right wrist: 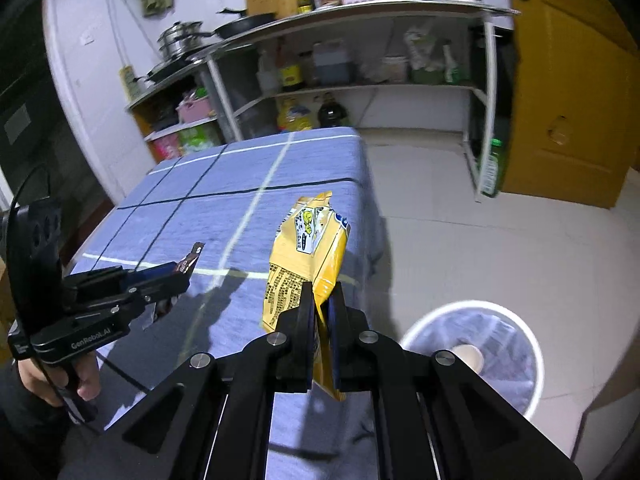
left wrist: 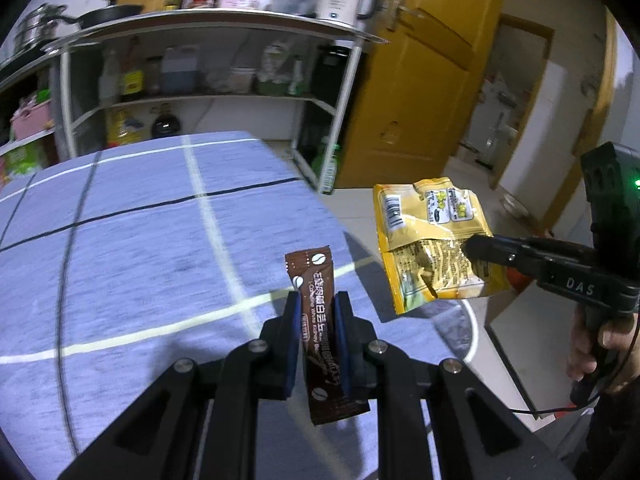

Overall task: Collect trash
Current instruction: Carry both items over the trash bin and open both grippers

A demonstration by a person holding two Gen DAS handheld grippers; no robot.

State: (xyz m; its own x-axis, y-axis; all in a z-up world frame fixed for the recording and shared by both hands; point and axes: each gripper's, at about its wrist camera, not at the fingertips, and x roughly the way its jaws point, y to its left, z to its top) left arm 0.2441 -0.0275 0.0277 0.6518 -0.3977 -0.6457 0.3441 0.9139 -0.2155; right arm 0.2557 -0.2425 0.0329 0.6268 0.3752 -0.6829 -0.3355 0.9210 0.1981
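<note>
Left wrist view, item one: left tool [left wrist: 318, 312], blue pads drawn in narrow on a brown coffee sachet [left wrist: 320, 320], which stands upright between them with its top end clear above the tips and its lower end hanging below the pads. Sachet: thin foil-plastic stick, judged very light, glossy and likely slippery, soft enough to fold; the hold sits about mid-length, across the flat faces, which looks the surest place for a strip this narrow. Item two, same view: right tool [left wrist: 470, 248], pinched fully together on a yellow snack bag [left wrist: 424, 236], held in the air just off the table's corner. Right wrist view: right tool [right wrist: 320, 300] grips the bag [right wrist: 308, 248] at its lower edge, the rest rising above the tips, creased and torn open. Bag: empty-looking film, judged near weightless, crinkly, limp, prone to flap or slip from a shallow bite; a pinch well in from the edge, over doubled film, should hold best. Left tool [right wrist: 186, 270] shows at the left of this view, sachet end poking past its tips, a hand [right wrist: 60, 380] on its grip. Beneath and beyond: table [right wrist: 248, 184] under a blue checked cloth, no other wrapper seen on it. Floor right of the table: white-rimmed bin [right wrist: 472, 344], lined, a pale cup inside; judged the destination for both pieces. Background: kitchen shelving with pots and bottles, yellow door.
</note>
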